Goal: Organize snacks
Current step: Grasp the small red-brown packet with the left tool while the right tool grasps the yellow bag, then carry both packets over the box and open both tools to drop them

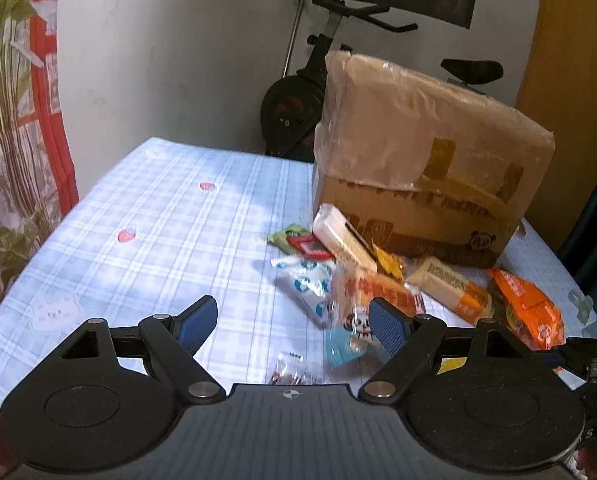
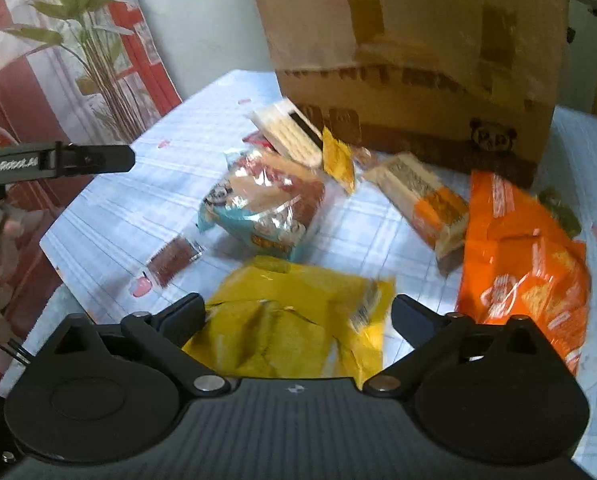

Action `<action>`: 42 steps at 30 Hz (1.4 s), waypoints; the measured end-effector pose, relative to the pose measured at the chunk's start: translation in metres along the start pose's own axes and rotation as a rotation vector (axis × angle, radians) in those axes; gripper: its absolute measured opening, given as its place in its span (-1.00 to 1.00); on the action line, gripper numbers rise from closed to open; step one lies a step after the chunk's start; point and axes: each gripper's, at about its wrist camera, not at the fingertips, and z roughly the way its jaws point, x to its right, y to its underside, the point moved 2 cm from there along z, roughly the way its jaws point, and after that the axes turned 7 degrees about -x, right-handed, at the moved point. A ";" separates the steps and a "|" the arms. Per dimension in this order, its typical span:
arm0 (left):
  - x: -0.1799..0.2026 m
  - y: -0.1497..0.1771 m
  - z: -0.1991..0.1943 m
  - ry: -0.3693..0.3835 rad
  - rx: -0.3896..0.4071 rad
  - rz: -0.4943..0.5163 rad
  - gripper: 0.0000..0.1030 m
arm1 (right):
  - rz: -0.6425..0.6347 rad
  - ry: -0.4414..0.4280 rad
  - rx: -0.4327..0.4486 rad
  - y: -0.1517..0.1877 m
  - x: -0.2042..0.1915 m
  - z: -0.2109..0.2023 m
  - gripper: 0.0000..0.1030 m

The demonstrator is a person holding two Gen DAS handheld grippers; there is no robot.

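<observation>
Right gripper (image 2: 298,316) hangs spread wide over the yellow bag (image 2: 294,320); left gripper (image 1: 294,316) is also wide and empty.

Yellow bag lies flat on the cloth (image 2: 118,216) between the right fingers, orange bag (image 2: 522,252) just to their right, box (image 2: 418,60) well ahead. To grip well, lower until both fingers straddle a raised fold, since flat film may slip; blur hides where its edge ends. Ahead of the left gripper lies the foil pack (image 1: 362,300), near its right finger.
</observation>
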 end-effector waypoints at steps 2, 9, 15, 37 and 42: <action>-0.001 0.004 0.002 -0.001 -0.010 -0.004 0.64 | 0.024 -0.022 -0.010 0.002 0.004 0.005 1.00; -0.004 0.012 0.011 0.003 -0.040 -0.003 0.63 | 0.076 -0.099 -0.019 -0.001 0.008 0.021 0.85; -0.010 0.017 0.023 0.010 -0.081 0.024 0.55 | -0.041 -0.062 0.014 -0.010 0.000 0.015 0.69; 0.003 0.051 0.067 -0.026 -0.189 0.184 -0.10 | -0.030 -0.113 0.189 -0.049 0.005 -0.027 0.55; -0.001 0.048 0.066 0.002 -0.177 0.145 -0.22 | -0.042 -0.115 0.251 -0.062 0.003 -0.042 0.55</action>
